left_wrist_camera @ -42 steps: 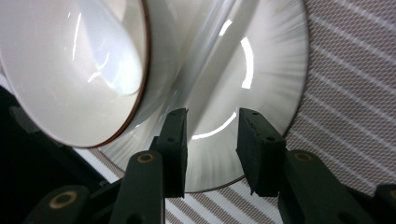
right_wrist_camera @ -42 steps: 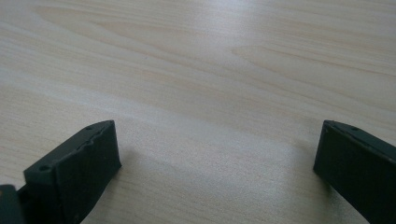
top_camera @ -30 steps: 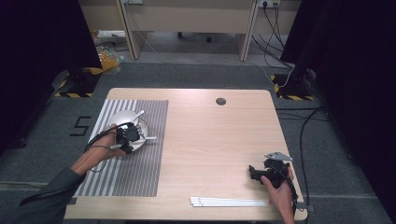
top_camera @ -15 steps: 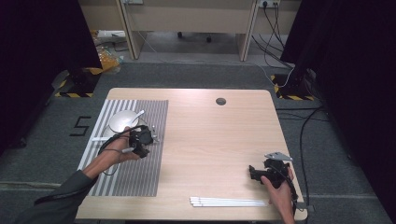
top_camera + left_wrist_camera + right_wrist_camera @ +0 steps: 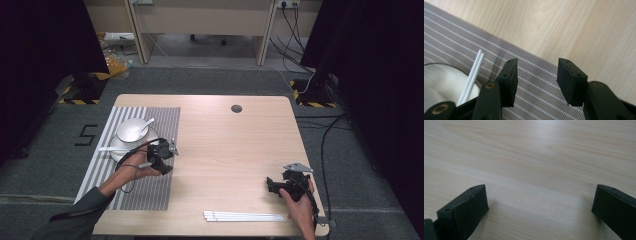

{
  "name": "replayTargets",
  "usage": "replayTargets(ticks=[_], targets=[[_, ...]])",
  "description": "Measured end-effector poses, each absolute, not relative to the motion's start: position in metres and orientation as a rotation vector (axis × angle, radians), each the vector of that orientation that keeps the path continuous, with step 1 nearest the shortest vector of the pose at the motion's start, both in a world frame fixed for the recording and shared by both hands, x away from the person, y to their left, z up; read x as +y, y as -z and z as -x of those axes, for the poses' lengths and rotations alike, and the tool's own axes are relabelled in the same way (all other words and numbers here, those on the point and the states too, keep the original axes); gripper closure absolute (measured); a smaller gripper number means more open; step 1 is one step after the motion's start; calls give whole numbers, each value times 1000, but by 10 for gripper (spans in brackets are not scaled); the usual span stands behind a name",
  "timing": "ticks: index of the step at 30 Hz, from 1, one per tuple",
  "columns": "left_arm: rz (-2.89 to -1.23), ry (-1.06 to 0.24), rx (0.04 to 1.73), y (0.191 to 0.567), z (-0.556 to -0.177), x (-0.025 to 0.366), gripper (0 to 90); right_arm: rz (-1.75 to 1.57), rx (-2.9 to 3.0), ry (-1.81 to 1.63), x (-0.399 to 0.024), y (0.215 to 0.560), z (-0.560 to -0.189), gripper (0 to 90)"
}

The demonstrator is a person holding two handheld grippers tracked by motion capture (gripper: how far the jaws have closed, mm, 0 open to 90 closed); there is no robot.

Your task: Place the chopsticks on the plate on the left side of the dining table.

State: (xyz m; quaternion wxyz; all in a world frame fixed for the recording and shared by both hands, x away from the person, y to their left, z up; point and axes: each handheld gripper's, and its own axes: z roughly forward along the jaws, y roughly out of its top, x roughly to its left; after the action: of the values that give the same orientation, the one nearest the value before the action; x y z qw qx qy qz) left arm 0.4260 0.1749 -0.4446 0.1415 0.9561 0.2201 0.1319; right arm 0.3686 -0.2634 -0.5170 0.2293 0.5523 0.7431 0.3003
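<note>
In the high view the left hand-held gripper (image 5: 167, 150) sits left of centre, over the right part of a grey striped woven placemat (image 5: 150, 195) on the pale wooden bench (image 5: 235, 150). Its jaws have just been opening and stand moderately wide with nothing between them. A pair of white chopsticks (image 5: 472, 76) lies at the lower left of the left gripper view, just beside the jaws, resting across a white plate (image 5: 441, 82). A silvery bowl (image 5: 131, 129) sits on that plate. The right hand-held gripper (image 5: 272, 185), lower right, stands wide over bare wood. More white chopsticks (image 5: 245, 216) lie near the bottom edge.
</note>
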Motion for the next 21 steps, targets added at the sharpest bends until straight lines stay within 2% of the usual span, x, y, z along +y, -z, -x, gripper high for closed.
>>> replayTargets(ticks=[21], targets=[[-2646,-293,644,457,-419,157,449,-1520,2045,-827,-263,517,-369,4]])
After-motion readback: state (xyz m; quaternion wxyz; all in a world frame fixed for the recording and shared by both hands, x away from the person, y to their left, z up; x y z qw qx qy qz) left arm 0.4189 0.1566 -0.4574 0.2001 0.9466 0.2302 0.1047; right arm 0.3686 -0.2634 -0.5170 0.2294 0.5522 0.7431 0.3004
